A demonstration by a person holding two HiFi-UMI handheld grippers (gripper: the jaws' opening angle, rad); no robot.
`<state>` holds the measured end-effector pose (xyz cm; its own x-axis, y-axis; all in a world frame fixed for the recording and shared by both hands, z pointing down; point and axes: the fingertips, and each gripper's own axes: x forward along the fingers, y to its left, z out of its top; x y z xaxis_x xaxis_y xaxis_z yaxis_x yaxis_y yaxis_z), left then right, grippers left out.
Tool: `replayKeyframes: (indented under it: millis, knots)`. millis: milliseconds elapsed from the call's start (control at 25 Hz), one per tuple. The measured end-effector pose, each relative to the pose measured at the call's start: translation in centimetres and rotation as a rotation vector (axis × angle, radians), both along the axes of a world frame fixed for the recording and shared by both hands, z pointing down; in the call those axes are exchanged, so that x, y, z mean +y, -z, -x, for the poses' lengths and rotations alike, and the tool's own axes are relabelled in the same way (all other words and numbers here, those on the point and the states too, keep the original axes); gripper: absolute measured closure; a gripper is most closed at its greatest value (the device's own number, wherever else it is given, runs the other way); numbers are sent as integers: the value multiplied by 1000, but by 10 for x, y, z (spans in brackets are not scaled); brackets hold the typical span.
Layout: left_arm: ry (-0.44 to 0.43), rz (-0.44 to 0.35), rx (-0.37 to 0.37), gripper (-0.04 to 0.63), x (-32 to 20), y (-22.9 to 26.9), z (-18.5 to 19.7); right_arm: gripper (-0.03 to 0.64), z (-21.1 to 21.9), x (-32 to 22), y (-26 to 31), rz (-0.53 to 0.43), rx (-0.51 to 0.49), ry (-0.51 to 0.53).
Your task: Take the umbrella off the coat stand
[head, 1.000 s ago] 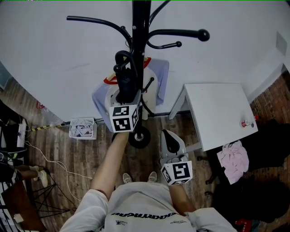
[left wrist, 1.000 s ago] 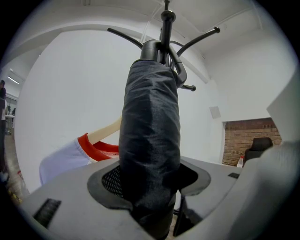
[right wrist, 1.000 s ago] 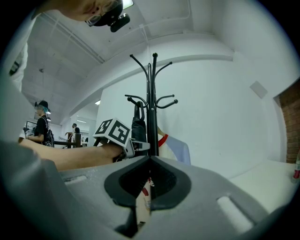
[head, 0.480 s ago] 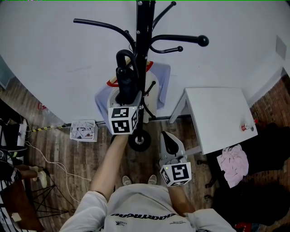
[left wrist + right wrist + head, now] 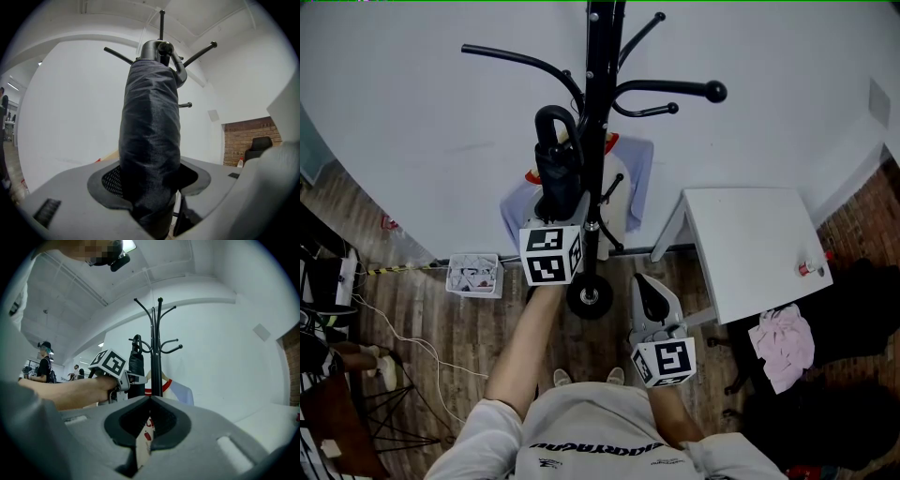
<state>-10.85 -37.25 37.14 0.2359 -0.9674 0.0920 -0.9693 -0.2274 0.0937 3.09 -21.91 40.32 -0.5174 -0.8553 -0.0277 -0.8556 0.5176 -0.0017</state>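
1. We see the left gripper [image 5: 562, 208] closed on the folded black umbrella [image 5: 558, 164]. In the left gripper view its jaws press on both sides of the dark fabric sleeve [image 5: 150, 136].
2. The umbrella stands upright in that grip. Its lower part sits between the jaws and the rest rises above them toward the top of the coat stand [image 5: 598, 112].
3. The umbrella's curved handle [image 5: 551, 120] is at its upper end, just beside the stand's pole and close under one of the curved arms. We cannot tell whether the handle rests on that arm or hangs clear of it.
4. From the right gripper view, the umbrella [image 5: 136, 364] shows as a dark column just left of the pole [image 5: 159, 348]. The left gripper [image 5: 129, 377] holds it from the near side, at the end of an outstretched arm.
5. The right gripper [image 5: 654, 295] sits lower and nearer the person's body, well apart from the umbrella. In its own view the jaw tips [image 5: 150, 401] meet. A pale sliver with red marks shows in the slit below them, and we cannot tell what it is.
6. A white and pale blue garment with a red collar [image 5: 633, 178] hangs on the stand behind the umbrella.
7. A white desk [image 5: 750, 253] stands to the right of the stand, against the wall.
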Motion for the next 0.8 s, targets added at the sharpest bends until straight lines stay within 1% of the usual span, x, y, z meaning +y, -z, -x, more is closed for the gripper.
replayKeyframes:
  millis: [400,800]
  knots:
    - [17,-3,-28,334,13,-2,12,618,8,1,3,-10,3,26]
    - [12,-7,-14,334,31,2,16,618,15,5,10,-28,11,40]
